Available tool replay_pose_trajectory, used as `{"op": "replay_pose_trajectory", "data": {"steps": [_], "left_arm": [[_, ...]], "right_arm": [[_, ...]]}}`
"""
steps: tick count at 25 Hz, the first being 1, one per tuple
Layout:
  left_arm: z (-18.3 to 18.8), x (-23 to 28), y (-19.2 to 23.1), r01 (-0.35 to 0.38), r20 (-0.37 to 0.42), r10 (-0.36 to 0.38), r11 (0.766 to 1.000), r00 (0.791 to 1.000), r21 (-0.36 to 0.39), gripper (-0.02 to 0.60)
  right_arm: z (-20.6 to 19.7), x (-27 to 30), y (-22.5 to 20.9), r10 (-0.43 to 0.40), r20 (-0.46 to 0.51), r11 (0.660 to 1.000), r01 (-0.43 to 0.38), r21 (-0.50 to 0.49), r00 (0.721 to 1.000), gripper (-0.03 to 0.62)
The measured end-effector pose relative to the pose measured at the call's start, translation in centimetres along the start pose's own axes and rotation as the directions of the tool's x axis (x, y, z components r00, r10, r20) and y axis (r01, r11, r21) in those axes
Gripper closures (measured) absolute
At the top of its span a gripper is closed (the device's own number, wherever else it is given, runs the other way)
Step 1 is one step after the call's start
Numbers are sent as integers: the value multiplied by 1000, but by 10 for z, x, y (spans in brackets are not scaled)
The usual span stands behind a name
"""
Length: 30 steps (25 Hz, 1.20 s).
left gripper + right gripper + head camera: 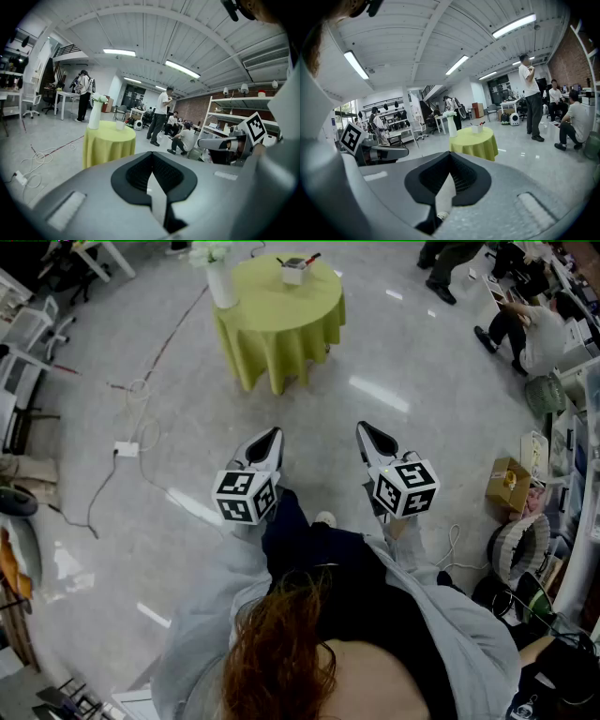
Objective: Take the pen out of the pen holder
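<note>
Carrying left tool (274, 433) and right tool (363, 428) side by side out front, both clenched on nothing, noses dipped slightly below level and aimed ahead. Looks like a transit pose: nothing within reach to grab. Well beyond, across open floor (187, 409): round green-draped counter (281, 310), pen holder (293, 271) on top, pen (310, 258) standing in it, not yet out; white vase (221, 282) beside. Need to close in before opening either tool.

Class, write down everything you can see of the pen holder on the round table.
The pen holder is a small, white, box-like cup. It stands upright near the far edge of the yellow-green tablecloth, a little apart from a tall white vase. A few pens stick out of its top, one with a red tip. Nothing else touches it.
</note>
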<state>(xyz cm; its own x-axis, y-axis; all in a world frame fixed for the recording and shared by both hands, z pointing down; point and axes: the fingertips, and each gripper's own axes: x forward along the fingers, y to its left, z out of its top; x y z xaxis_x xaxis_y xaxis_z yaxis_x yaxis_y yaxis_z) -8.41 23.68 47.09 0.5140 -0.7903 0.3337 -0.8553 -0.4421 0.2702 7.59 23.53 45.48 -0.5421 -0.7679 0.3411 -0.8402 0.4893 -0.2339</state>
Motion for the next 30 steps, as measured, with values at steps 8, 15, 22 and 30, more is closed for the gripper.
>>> {"op": "replay_pose_trajectory", "data": {"steps": [8,15,22,30], "left_arm": [[-12,-10,-32,6,-3,-6,1000,1000,17,563],[-8,-10,-49,17,9,-18,999,1000,40,563],[-21,-20,-56,14,-6,-14,999,1000,39,563],[-28,-25,-45,-6,-9,6,1000,1000,2,563]], "right_arm": [[-4,-28,-3,13,18,1000,-13,-8,1000,592],[-3,-40,-8,12,50,1000,-13,8,999,592],[-17,-42,-2,26,38,998,-28,48,999,351],[-20,-38,-1,26,42,998,-28,57,999,324]]}}
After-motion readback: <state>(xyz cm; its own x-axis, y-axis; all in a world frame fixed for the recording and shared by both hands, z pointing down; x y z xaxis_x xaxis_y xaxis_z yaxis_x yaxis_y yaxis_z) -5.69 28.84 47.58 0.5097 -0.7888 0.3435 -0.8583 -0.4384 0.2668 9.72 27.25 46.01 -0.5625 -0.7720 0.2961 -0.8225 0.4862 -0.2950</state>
